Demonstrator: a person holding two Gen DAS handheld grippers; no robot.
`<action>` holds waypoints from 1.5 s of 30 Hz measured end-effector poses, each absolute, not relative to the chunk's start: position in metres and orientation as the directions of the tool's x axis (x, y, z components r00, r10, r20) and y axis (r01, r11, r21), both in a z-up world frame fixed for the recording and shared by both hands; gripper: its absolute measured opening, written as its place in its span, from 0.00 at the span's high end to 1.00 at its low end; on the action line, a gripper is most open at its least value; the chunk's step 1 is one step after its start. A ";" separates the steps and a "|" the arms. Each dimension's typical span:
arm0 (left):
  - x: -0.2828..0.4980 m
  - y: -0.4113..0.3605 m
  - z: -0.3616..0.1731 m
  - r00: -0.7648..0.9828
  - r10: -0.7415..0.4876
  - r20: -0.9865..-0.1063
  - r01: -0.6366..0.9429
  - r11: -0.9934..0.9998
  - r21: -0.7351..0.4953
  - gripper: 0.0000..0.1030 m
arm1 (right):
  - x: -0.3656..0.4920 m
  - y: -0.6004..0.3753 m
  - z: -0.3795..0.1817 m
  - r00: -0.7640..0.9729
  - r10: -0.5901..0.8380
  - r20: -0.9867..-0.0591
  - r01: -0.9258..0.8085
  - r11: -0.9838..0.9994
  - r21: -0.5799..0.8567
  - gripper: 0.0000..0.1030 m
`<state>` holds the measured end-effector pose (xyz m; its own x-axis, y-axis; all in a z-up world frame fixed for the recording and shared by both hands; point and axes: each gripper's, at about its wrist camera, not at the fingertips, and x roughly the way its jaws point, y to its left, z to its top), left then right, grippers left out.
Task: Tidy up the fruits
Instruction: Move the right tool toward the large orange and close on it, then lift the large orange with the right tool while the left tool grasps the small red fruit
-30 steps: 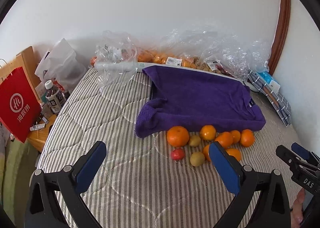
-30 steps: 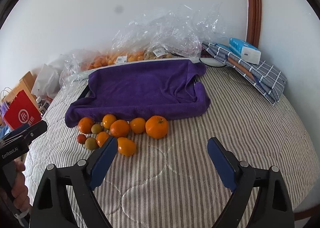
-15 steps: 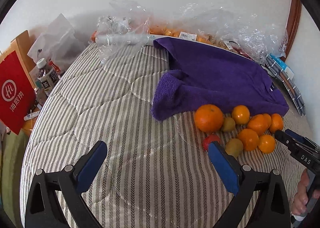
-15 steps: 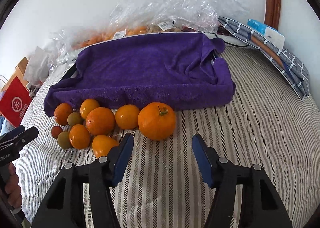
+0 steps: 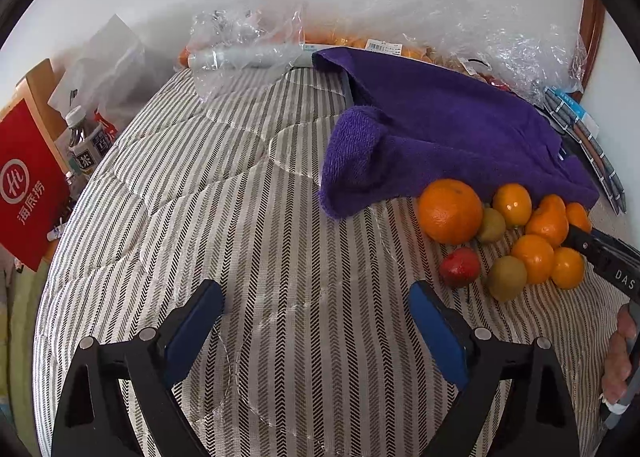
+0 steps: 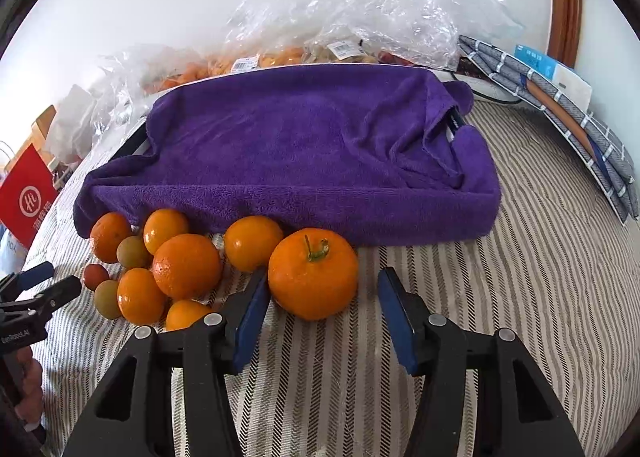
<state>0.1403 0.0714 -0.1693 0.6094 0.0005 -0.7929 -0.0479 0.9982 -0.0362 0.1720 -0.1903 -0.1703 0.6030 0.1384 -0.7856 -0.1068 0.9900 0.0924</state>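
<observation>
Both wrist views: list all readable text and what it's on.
"Hi" in a circle, Chinese characters beneath: red bag.
"DAS": right gripper body, left view.
"GenRobot.AI", faint: left gripper body, right view.
"茶": bottle label.
Price stickers on fruit bags: unreadable.

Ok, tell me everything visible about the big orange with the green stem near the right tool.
The big round orange with a green stem is the largest fruit in the pile, glossy and dimpled, stem up. It sits on the striped quilted bedcover, just before the purple towel's front edge. The right tool straddles its near side, its jaws just having narrowed; contact is unclear.
</observation>
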 end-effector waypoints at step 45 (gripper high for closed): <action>0.142 0.041 -0.159 0.674 -0.225 -0.703 0.068 0.967 -0.245 0.78 | 0.134 -0.208 -0.166 0.605 0.167 -0.778 -0.113 0.986 0.124 0.59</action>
